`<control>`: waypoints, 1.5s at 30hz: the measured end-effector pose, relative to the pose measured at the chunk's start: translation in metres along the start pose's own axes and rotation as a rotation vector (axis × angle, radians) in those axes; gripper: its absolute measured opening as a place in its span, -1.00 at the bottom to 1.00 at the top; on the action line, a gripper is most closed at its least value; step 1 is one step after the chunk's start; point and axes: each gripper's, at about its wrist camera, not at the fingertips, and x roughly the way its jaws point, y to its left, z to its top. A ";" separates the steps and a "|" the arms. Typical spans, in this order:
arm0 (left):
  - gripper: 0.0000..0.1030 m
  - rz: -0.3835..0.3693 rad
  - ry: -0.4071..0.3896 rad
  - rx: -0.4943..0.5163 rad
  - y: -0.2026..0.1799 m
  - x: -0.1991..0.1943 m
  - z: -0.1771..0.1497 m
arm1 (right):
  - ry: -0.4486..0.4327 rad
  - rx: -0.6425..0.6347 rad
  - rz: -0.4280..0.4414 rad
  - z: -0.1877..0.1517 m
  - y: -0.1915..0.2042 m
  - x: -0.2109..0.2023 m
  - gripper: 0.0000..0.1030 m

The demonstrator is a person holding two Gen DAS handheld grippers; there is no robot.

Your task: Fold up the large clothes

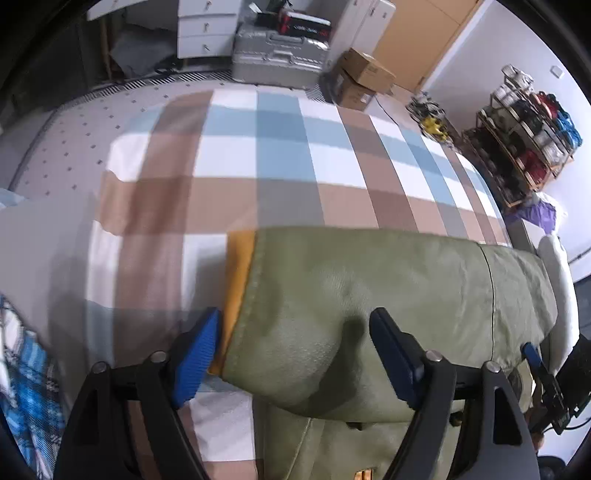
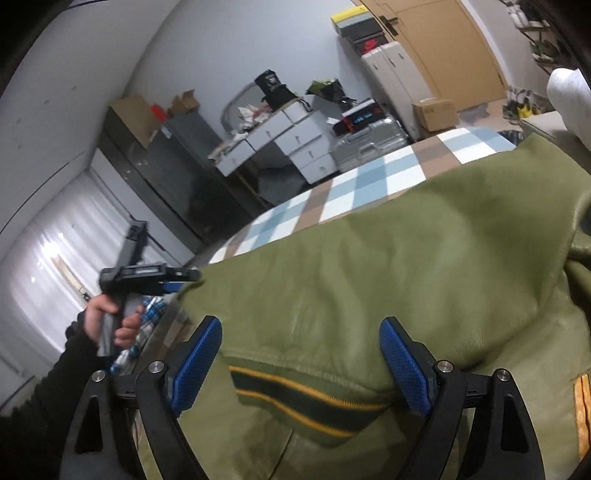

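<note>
An olive-green leather jacket (image 1: 388, 288) with an orange lining lies folded across a checked bedsheet (image 1: 236, 155). My left gripper (image 1: 295, 354) is open, its blue pads either side of the jacket's folded left edge. In the right wrist view the jacket (image 2: 388, 266) fills the foreground, with a dark green and yellow striped ribbed hem (image 2: 314, 402) below. My right gripper (image 2: 301, 365) is open, its jaws wide around the jacket's fold above the hem. The left gripper (image 2: 170, 280) also shows there, at the jacket's far left edge, held in a hand.
A silver suitcase (image 1: 280, 55), white drawers (image 1: 207, 27) and cardboard boxes (image 1: 365, 70) stand beyond the bed. A shelf rack (image 1: 524, 136) stands at the right. A blue plaid cloth (image 1: 26, 380) lies at the left. A white pillow (image 1: 561, 280) sits at the jacket's right end.
</note>
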 end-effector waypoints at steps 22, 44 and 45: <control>-0.34 0.268 -0.010 0.233 -0.045 -0.025 -0.059 | -0.036 0.042 0.026 -0.003 -0.012 0.000 0.75; 0.76 0.345 -0.004 0.238 -0.077 0.042 -0.034 | 0.576 -0.410 -0.646 0.087 -0.036 0.097 0.81; 0.79 0.332 0.007 0.229 -0.072 0.044 -0.030 | 0.587 -0.404 -0.641 0.088 -0.038 0.101 0.84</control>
